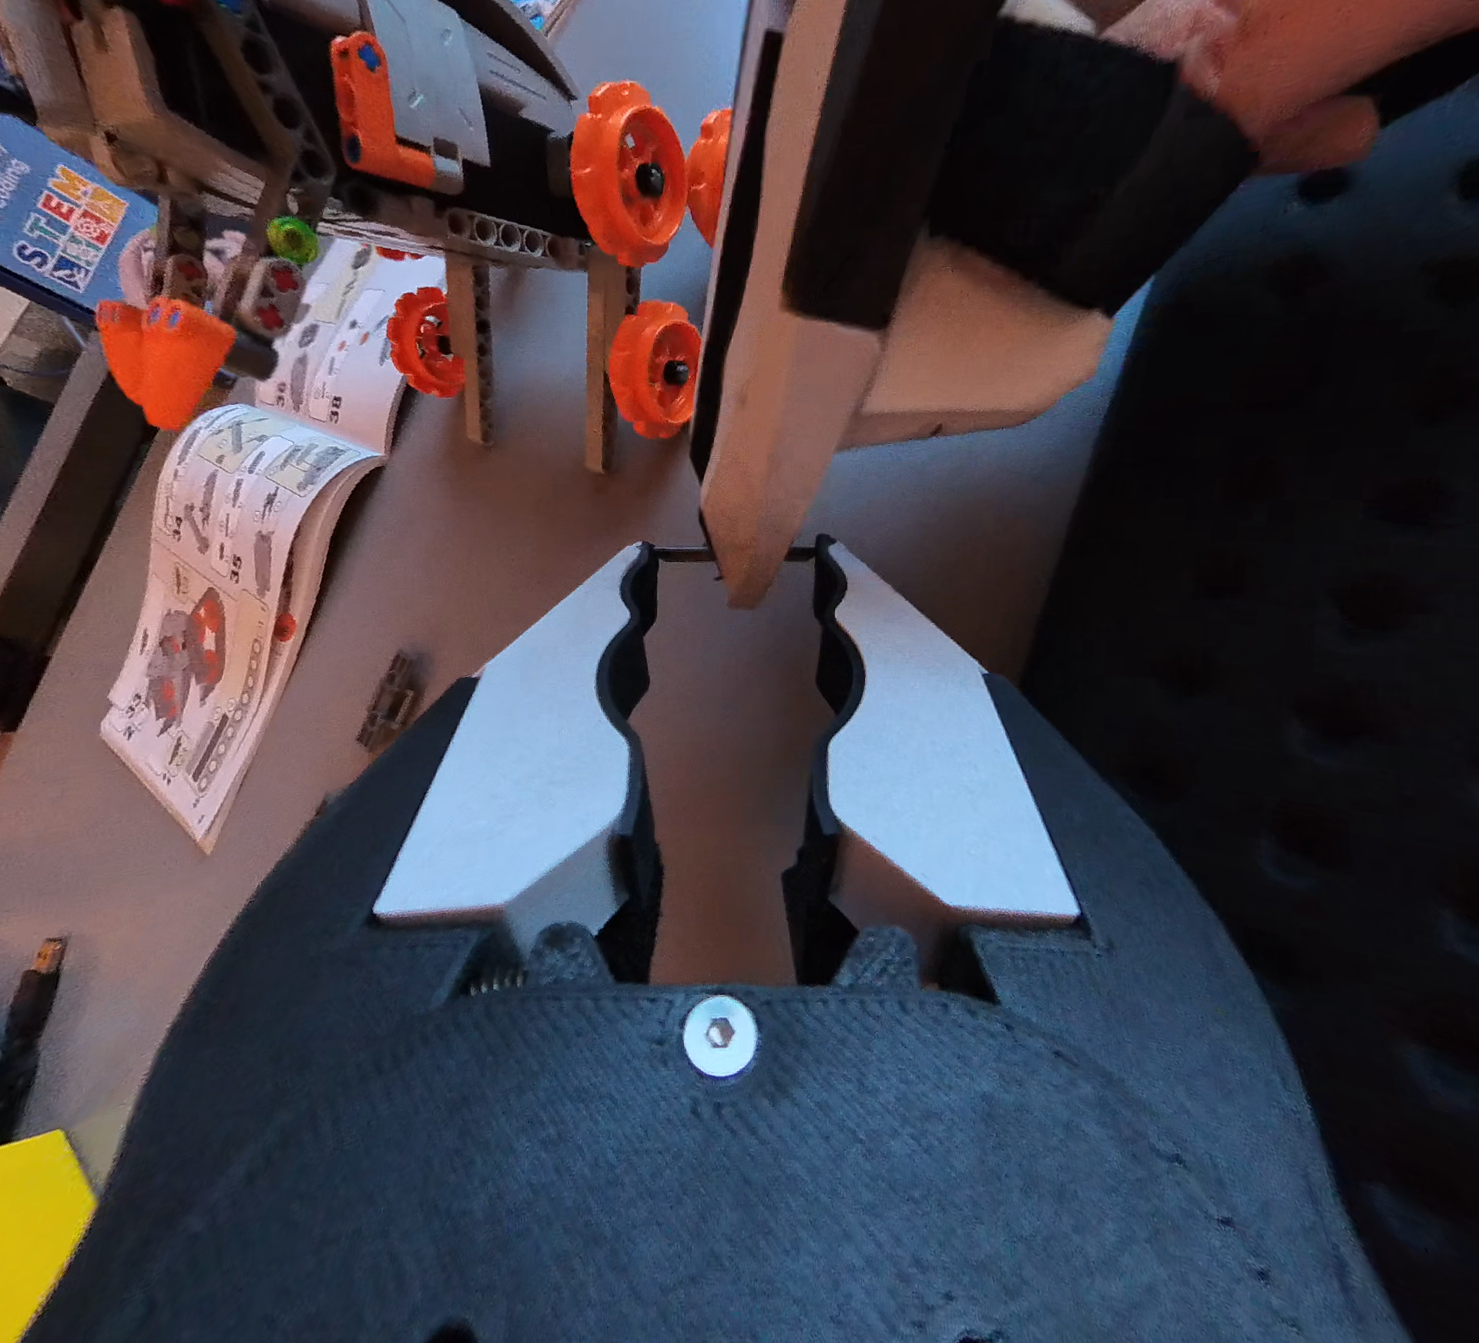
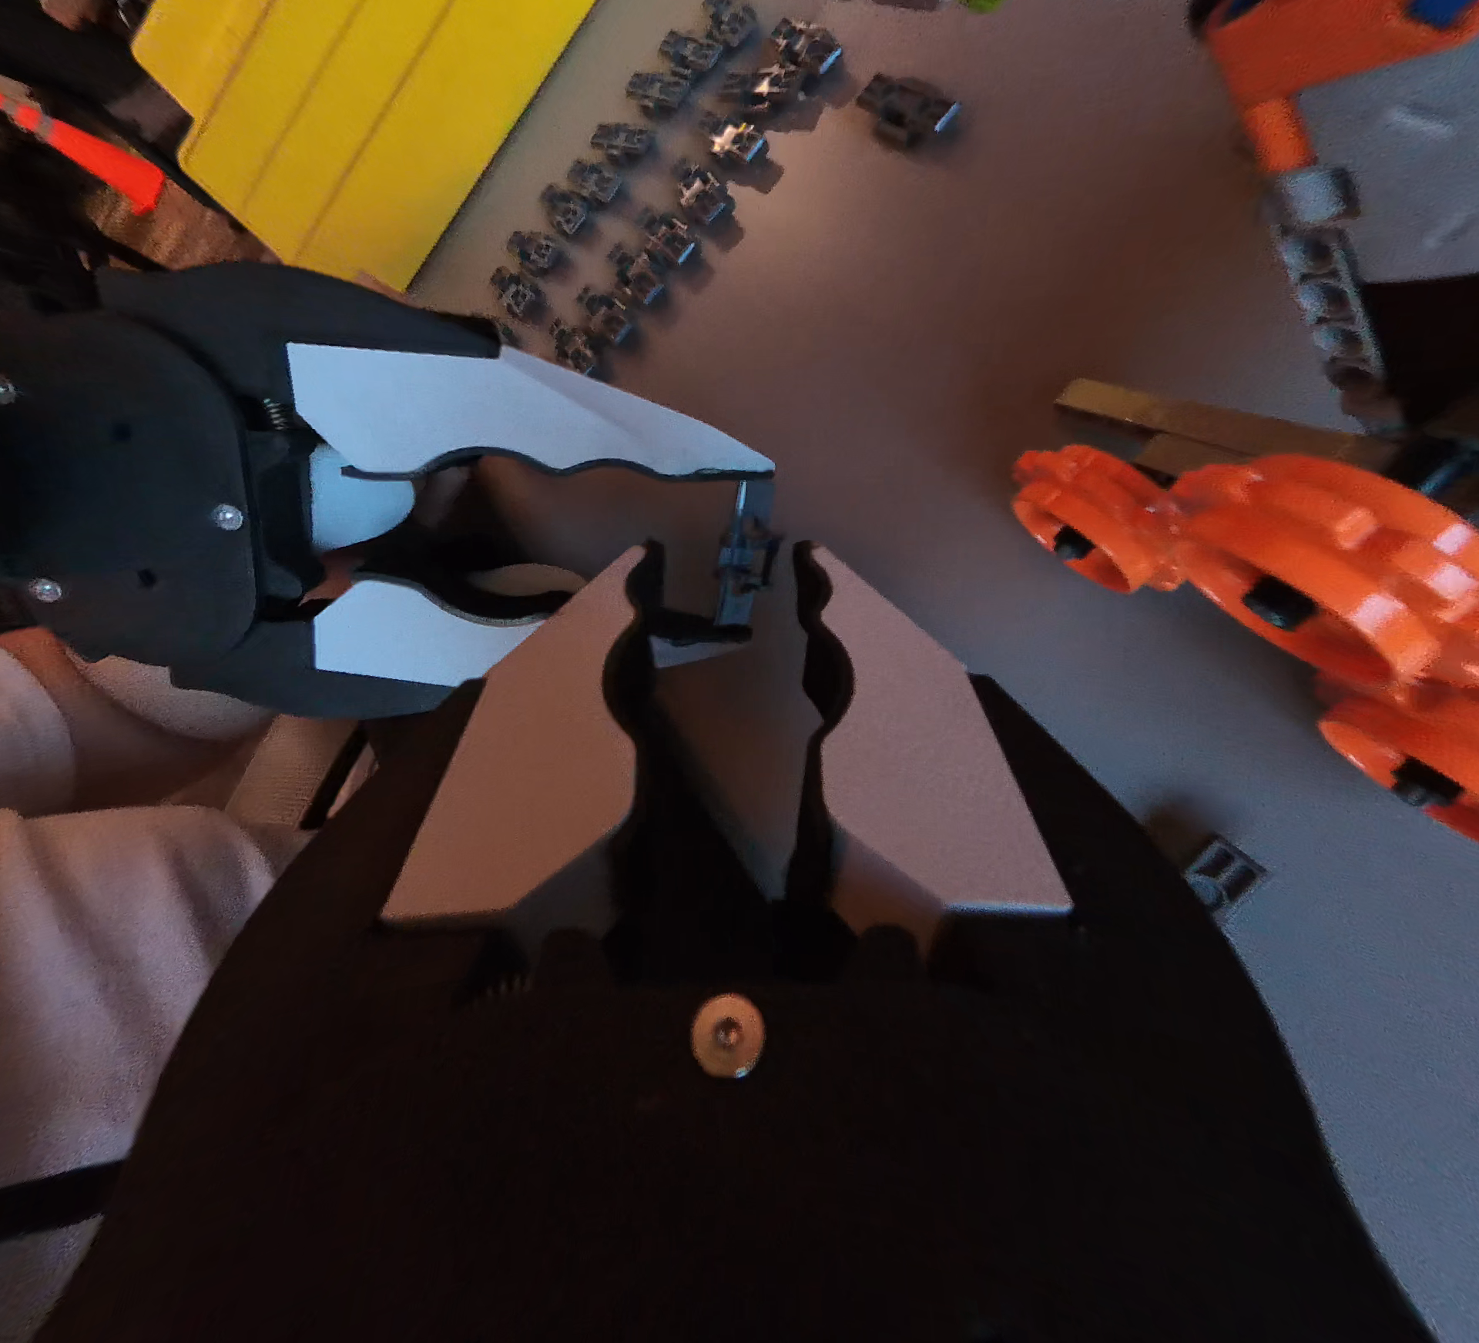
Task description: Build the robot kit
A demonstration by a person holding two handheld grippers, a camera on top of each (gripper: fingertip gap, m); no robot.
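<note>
My left gripper is shut on a small dark track link, which spans the gap between its tips just above the grey table. In the right wrist view the left gripper comes in from the left with the link held upright between its tips. My right gripper is open, and the link sits between its fingertips. In the left wrist view one right finger reaches down from above, its tip at the link.
A grey and orange brick vehicle model with orange wheels stands behind. An open instruction booklet and a loose link lie to the left. Rows of dark links lie beside a yellow tray. A hand holds the right gripper. Only a small space, under 4 cm, lies between the two pairs of fingers.
</note>
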